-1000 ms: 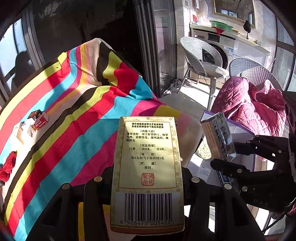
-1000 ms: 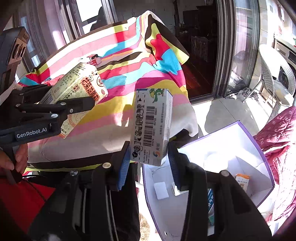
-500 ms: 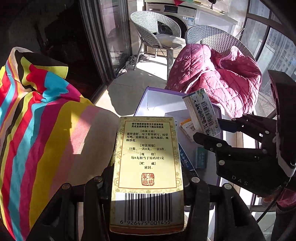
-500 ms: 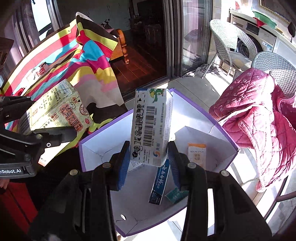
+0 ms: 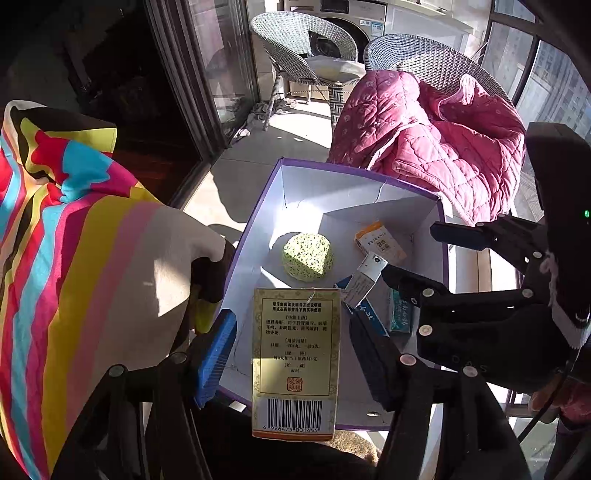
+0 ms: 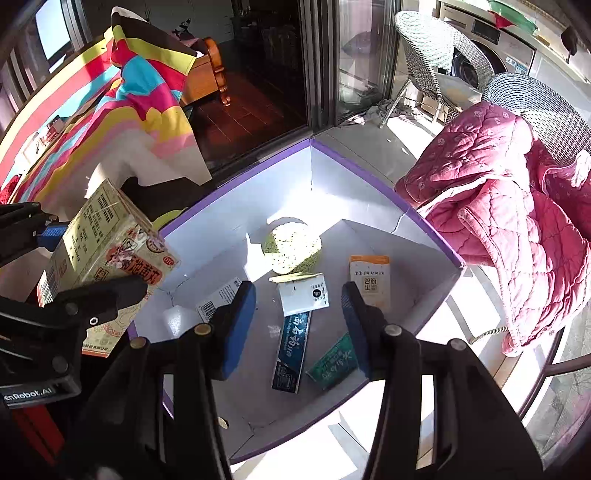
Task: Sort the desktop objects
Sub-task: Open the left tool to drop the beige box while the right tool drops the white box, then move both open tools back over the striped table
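A purple-edged white cardboard box [image 5: 441, 221] [image 6: 406, 210] stands on the floor beside the striped table. My left gripper [image 5: 295, 350] has its jaws spread wide; the yellow medicine box [image 5: 295, 362] [image 6: 107, 254] sits between them, with a clear gap to the left pad. My right gripper [image 6: 299, 325] is open and empty above the cardboard box. The white and green medicine box [image 6: 304, 297] [image 5: 364, 280] lies inside, on top of a blue carton [image 6: 291, 350]. A green sponge [image 5: 306, 256] [image 6: 291, 247] and an orange-white packet [image 6: 371, 280] also lie inside.
A striped cloth covers the table [image 5: 74, 258] [image 6: 110, 110] on the left. A pink quilted coat [image 5: 443, 147] [image 6: 517, 221] hangs over a wicker chair [image 5: 436, 59] behind the box. A second wicker chair [image 5: 303, 44] and a washing machine [image 5: 354, 22] stand farther back.
Both grippers swung from the table to over the cardboard box. My right gripper opened and the white and green medicine box dropped in. My left gripper's jaws opened around the yellow box.
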{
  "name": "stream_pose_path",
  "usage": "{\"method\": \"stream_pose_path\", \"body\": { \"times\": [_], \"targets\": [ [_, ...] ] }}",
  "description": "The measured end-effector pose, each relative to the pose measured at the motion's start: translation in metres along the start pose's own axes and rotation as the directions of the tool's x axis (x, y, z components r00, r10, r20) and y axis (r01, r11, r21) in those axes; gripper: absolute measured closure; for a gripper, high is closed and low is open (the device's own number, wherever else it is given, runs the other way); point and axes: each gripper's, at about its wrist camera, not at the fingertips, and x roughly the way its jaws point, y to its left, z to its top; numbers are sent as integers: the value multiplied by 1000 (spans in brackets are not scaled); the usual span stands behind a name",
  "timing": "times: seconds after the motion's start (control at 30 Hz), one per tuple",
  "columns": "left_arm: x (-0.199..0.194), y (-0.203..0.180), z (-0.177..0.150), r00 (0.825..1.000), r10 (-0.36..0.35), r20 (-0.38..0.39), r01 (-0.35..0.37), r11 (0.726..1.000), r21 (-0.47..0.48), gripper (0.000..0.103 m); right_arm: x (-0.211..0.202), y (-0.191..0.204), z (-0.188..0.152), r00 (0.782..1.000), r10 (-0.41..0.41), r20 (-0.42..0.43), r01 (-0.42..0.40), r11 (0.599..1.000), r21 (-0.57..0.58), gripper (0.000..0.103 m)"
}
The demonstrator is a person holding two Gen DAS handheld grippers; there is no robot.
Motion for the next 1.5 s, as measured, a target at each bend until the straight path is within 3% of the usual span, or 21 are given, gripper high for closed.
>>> {"method": "stream_pose_path", "body": {
  "times": [0.1, 0.27, 0.47, 0.57, 0.67, 0.8, 0.87, 0.97, 1.03, 1.1, 1.3, 1.4, 1.5],
  "targets": [
    [-7, 2, 2, 999, 20, 33, -20, 1000, -4, 21, -5, 4, 3, 1000, -9, 16, 9, 1000, -5, 30],
    [-20, 12, 1, 997, 54, 58, -54, 998, -11, 20, -11, 11, 12, 999, -28, 38, 29, 999, -20, 30],
    [-46, 50, -12, 990, 80, 115, -68, 992, -103, 20, -22, 45, 35, 996, -5, 84, 11, 997, -74, 30],
    [-63, 81, -27, 983, 123, 133, -98, 978, -182, 20, -29, 82, 54, 992, 31, 126, -13, 989, -145, 30],
    [-85, 122, -52, 963, 234, 134, -190, 942, -279, 20, -40, 124, 74, 979, 85, 183, -44, 975, -216, 29],
    [-115, 194, -102, 941, 322, 108, -233, 844, -482, 18, -50, 186, 97, 953, 194, 233, -113, 941, -319, 27],
    [-127, 241, -134, 941, 332, 70, -223, 759, -611, 18, -48, 217, 106, 941, 263, 213, -177, 919, -352, 26],
    [-140, 306, -185, 934, 358, 0, -229, 596, -769, 18, -40, 275, 112, 920, 363, 146, -272, 861, -430, 26],
    [-144, 343, -220, 930, 365, -31, -220, 490, -843, 18, -35, 319, 110, 912, 394, 116, -288, 814, -505, 26],
    [-147, 378, -246, 926, 373, -58, -221, 411, -884, 18, -28, 359, 108, 907, 410, 93, -289, 769, -570, 26],
    [-160, 474, -294, 908, 414, -57, -171, 244, -955, 18, -7, 443, 106, 878, 478, -7, -369, 667, -647, 26],
    [-156, 512, -301, 912, 406, -54, -143, 193, -971, 18, 5, 475, 118, 859, 511, -29, -403, 639, -655, 26],
    [-155, 538, -305, 905, 423, -33, -105, 147, -984, 18, 23, 501, 139, 855, 516, -62, -437, 649, -622, 26]
  ]
}}
